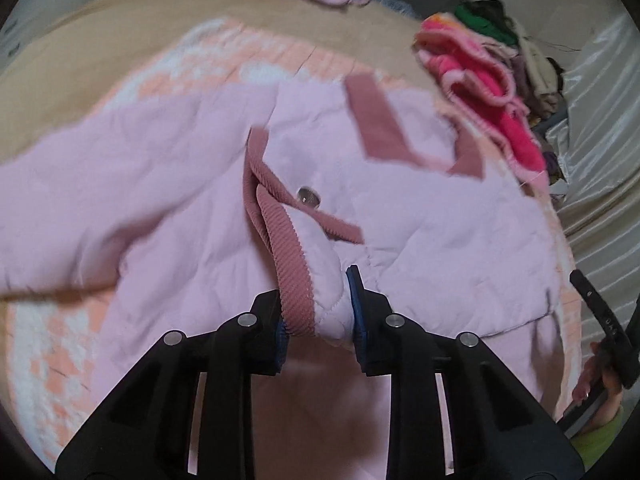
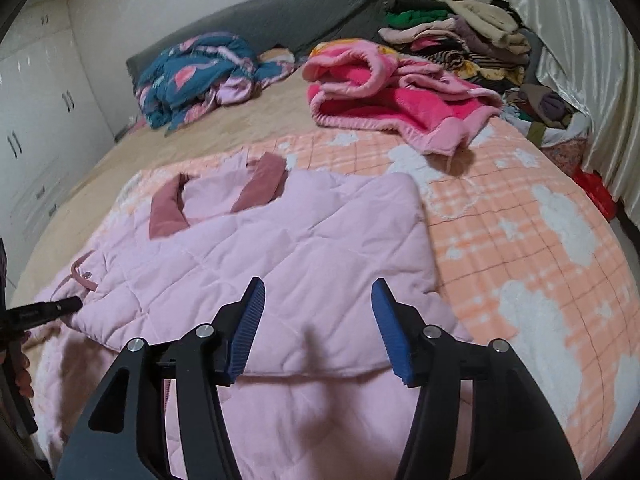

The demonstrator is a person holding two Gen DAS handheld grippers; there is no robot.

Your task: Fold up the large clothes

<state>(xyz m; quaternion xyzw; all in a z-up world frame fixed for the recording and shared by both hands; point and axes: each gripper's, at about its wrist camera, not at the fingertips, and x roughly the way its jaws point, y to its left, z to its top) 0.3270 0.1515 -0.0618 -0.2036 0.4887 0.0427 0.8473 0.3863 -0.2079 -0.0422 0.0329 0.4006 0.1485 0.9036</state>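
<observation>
- The pale pink quilted jacket (image 2: 280,248) lies spread on a peach-and-white checked blanket (image 2: 520,216) on the bed.
- The left tongs (image 1: 316,312) are clamped on a bunched fold of the jacket edged with dusty-rose ribbed trim (image 1: 292,272); a snap button (image 1: 308,197) shows just beyond it.
- The left wrist view is blurred, so the jacket's far edges are hard to make out.
- The right tongs (image 2: 318,320) stand part open over the jacket's near panel; their blue pads (image 2: 250,320) grip nothing.
- In the right wrist view the left tongs are cut off at the frame's left edge.
- A pink fleece garment (image 2: 400,108) lies further back, near stacked clothes (image 2: 460,40) partly hidden by one another.
</observation>
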